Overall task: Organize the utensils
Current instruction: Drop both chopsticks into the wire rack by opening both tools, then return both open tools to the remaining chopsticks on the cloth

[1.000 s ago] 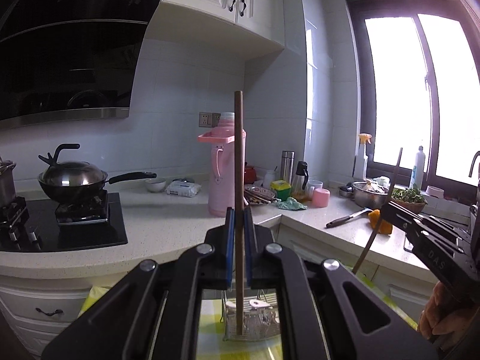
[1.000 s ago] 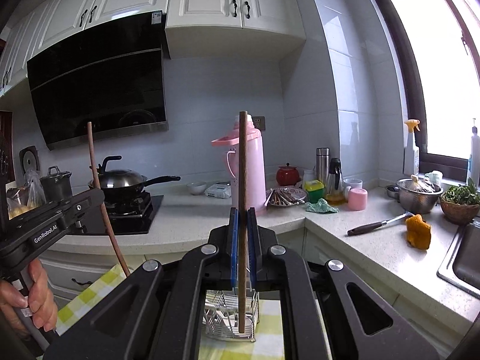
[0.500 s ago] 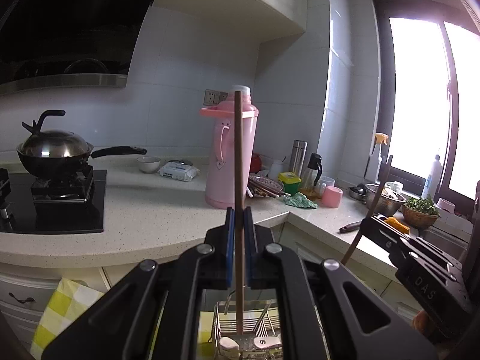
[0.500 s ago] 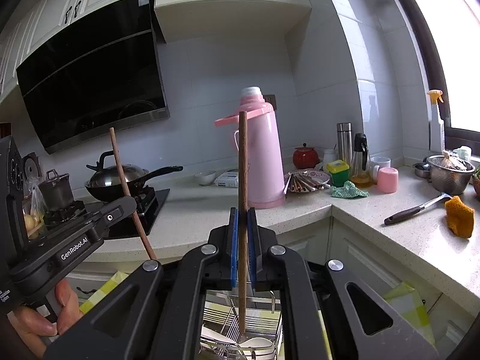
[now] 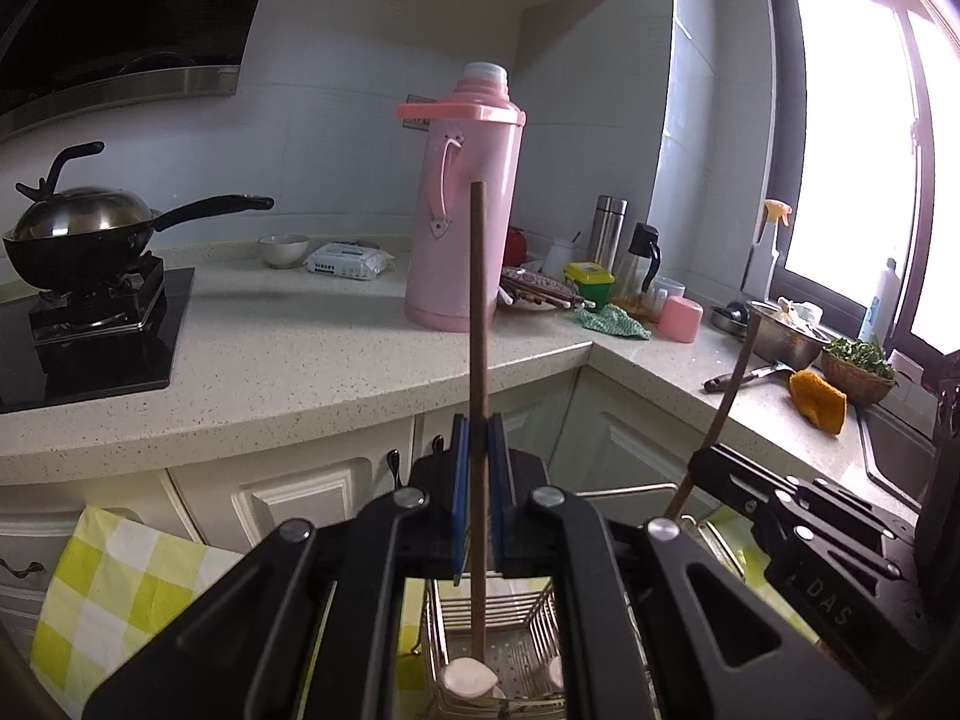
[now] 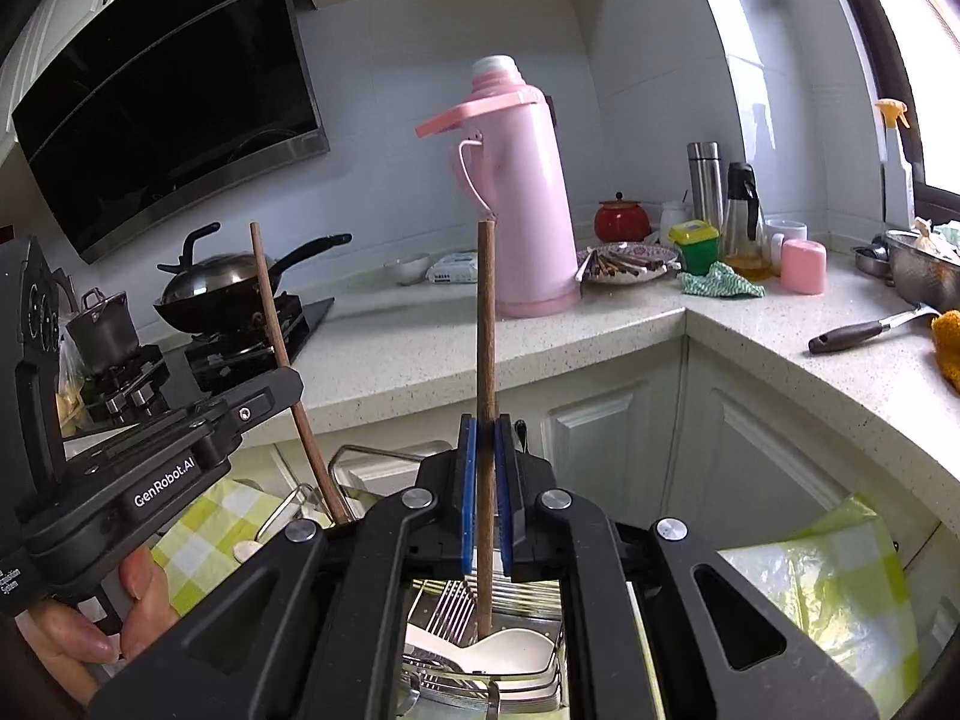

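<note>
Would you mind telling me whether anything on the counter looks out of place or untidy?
Yes: a knife lies loose near the counter edge beside an orange cloth, and a green cloth sits crumpled by the plate of chopsticks. Nothing looks spilled or broken.

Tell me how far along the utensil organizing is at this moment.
Done: white ceramic spoons and metal forks already lie in the wire metal basket. In hand: the left claw is shut on one upright brown wooden chopstick, the right claw on another, both tips over the basket. Left: release both; more chopsticks wait on the patterned plate on the counter.
</note>
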The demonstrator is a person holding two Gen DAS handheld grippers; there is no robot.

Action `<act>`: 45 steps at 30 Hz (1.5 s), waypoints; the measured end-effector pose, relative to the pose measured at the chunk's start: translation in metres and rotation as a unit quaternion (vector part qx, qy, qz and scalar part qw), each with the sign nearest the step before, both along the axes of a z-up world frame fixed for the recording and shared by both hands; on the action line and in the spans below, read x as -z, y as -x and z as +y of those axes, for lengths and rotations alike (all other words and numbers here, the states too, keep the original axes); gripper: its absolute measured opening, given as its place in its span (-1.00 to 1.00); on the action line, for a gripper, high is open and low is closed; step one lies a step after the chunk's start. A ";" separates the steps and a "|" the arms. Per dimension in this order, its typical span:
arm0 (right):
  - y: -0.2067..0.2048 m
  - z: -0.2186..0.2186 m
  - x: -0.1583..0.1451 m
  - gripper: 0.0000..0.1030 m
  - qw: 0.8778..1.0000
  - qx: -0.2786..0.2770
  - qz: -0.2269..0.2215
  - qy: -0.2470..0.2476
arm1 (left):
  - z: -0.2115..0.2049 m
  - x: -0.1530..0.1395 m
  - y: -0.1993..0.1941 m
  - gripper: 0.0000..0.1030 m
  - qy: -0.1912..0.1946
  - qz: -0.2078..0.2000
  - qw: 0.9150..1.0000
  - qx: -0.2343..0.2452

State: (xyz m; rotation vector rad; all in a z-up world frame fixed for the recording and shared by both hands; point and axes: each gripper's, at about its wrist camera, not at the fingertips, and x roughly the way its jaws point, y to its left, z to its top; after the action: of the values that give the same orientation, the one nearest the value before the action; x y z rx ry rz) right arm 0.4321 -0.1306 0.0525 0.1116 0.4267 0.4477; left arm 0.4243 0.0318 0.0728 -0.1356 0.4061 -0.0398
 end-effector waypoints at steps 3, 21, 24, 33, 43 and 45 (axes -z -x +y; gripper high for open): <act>-0.002 -0.002 0.004 -0.77 1.000 0.008 0.013 0.003 | 0.005 0.009 -0.001 -0.86 0.014 0.012 1.000 -0.013; -0.001 -0.039 0.003 0.51 0.997 0.054 0.050 -0.001 | 0.035 0.004 0.030 0.16 0.035 0.028 0.998 -0.052; 0.019 -0.054 -0.006 0.51 0.997 0.063 0.044 -0.017 | 0.039 0.000 0.055 0.31 0.028 0.018 0.997 -0.065; 0.116 -0.089 -0.002 0.51 0.996 0.080 0.029 -0.014 | 0.050 0.031 0.153 0.71 -0.003 0.035 0.996 -0.081; 0.213 -0.099 0.053 0.61 0.994 0.098 0.044 0.017 | 0.042 0.081 0.238 0.91 -0.030 0.064 0.995 -0.071; 0.227 -0.099 0.063 0.62 0.994 0.098 0.053 0.017 | 0.038 0.089 0.250 0.91 -0.029 0.070 0.995 -0.066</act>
State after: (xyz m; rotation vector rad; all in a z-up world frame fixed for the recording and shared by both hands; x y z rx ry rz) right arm 0.2052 -0.2294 -0.0104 0.1439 0.5220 0.2413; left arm 0.1748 0.0700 -0.0166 -0.1070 0.5380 0.1117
